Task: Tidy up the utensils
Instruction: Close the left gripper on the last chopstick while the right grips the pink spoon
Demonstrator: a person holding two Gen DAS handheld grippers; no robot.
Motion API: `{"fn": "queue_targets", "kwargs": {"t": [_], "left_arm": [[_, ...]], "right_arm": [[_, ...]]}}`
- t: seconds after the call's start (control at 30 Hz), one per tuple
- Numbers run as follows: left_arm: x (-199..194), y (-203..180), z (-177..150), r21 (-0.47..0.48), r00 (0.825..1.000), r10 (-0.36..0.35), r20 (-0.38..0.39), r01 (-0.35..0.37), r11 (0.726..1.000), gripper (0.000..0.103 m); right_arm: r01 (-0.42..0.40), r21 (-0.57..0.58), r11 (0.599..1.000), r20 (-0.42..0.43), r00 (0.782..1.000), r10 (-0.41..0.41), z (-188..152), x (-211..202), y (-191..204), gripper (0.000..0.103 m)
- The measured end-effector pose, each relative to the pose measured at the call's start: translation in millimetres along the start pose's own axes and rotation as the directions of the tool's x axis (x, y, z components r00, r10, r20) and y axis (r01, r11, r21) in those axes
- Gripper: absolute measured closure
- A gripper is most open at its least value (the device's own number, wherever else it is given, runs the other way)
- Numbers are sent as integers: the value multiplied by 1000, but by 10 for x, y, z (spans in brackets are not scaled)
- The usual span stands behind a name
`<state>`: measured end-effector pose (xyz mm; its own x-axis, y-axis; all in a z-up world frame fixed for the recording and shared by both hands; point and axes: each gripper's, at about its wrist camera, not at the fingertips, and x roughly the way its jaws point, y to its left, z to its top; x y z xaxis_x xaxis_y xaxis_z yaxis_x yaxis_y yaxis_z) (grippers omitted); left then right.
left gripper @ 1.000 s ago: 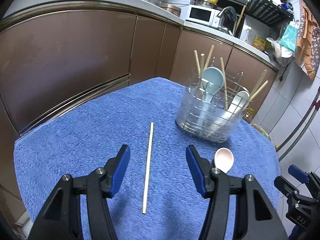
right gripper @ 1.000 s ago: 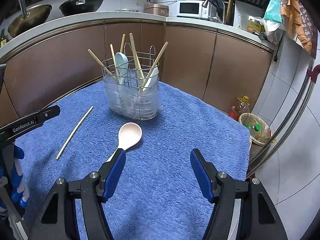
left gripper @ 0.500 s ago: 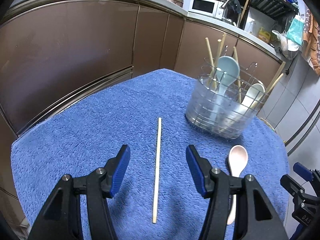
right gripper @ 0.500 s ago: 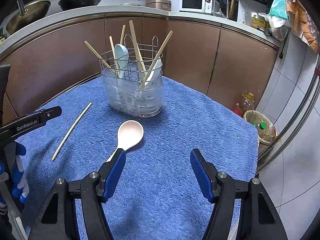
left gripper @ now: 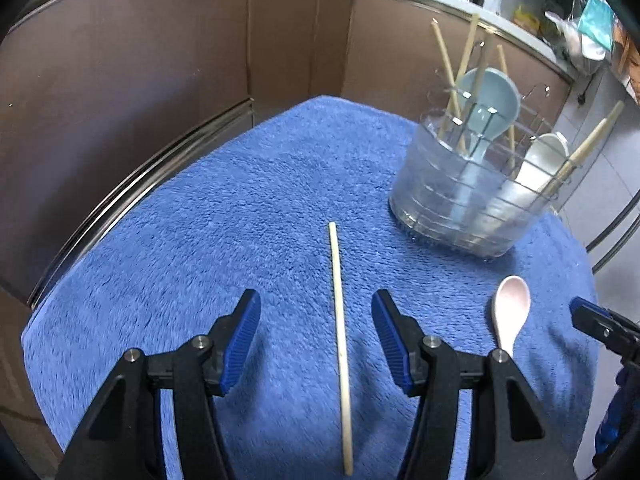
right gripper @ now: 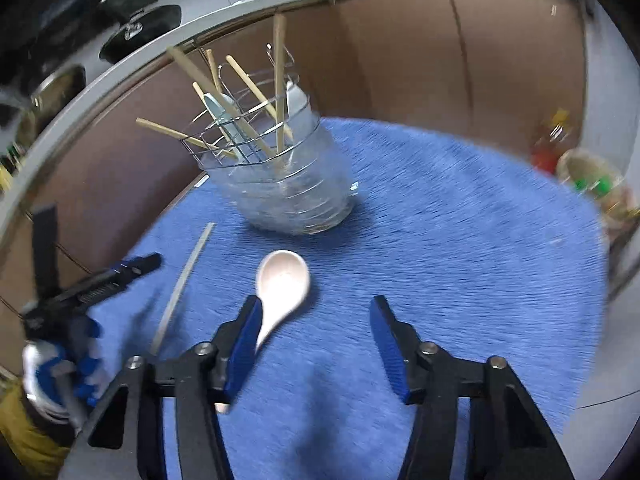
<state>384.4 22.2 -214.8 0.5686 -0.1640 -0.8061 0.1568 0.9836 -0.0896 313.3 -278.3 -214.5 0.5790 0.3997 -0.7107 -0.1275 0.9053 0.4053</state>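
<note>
A single wooden chopstick [left gripper: 340,320] lies on the blue towel [left gripper: 248,208], running between the fingers of my open left gripper [left gripper: 316,336]. A pink ceramic spoon [left gripper: 510,308] lies to its right. In the right wrist view the pink spoon [right gripper: 282,284] lies with its handle under the left finger of my open right gripper [right gripper: 316,336], and the chopstick [right gripper: 182,284] is further left. A clear utensil holder [left gripper: 468,196] with a wire rack stands at the back, holding chopsticks, a light blue spoon and a white spoon; it also shows in the right wrist view [right gripper: 288,184].
Brown kitchen cabinets [left gripper: 160,60] curve behind the towel-covered table. The left gripper [right gripper: 92,288] and a gloved hand appear at the left of the right wrist view. A basket with bottles [right gripper: 592,180] stands on the floor at the right.
Both grippers have moved down and closer to the towel. The left one now straddles the chopstick. The right one has swung left toward the pink spoon, blurring its view.
</note>
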Motion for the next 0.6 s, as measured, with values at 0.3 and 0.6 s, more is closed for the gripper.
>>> {"fn": "queue_targets", "kwargs": {"t": [0.3, 0.6], "left_arm": [[346, 14, 234, 45, 995, -20, -97, 25, 999, 47], [611, -215, 389, 103, 981, -22, -190, 43, 994, 53]], "right_arm": [[-117, 38, 992, -119, 986, 121, 240, 535, -68, 63], [-160, 46, 986, -194, 967, 166, 322, 782, -125, 81]]}}
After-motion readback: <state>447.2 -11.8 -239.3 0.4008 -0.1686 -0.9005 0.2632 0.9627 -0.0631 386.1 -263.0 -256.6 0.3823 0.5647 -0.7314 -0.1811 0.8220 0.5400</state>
